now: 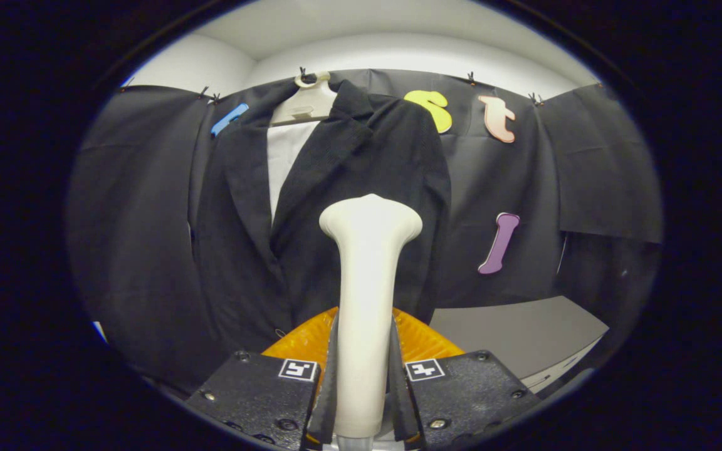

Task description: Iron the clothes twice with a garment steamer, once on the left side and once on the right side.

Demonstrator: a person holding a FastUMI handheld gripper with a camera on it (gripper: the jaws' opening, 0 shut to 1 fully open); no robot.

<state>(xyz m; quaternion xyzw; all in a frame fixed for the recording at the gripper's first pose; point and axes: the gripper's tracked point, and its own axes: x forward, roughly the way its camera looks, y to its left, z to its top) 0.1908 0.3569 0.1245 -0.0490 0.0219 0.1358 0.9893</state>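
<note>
The gripper (364, 382) holds the garment steamer (367, 300). Its jaws are narrow and press on the steamer's handle from both sides. The steamer stands straight up between the fingers, and its wide head is at the top. The head points at the jacket (311, 213), which is just past it. I cannot tell if the head touches the cloth.

The dark jacket hangs on a pale hanger (304, 103) on the booth's black wall. The jacket is open at the front, and a white shirt (286, 156) shows inside it. The steamer head is in front of the jacket's front panel, beside the opening. A grey worktop (517, 332) sits low down, beside the jacket and beyond the fingers.
</note>
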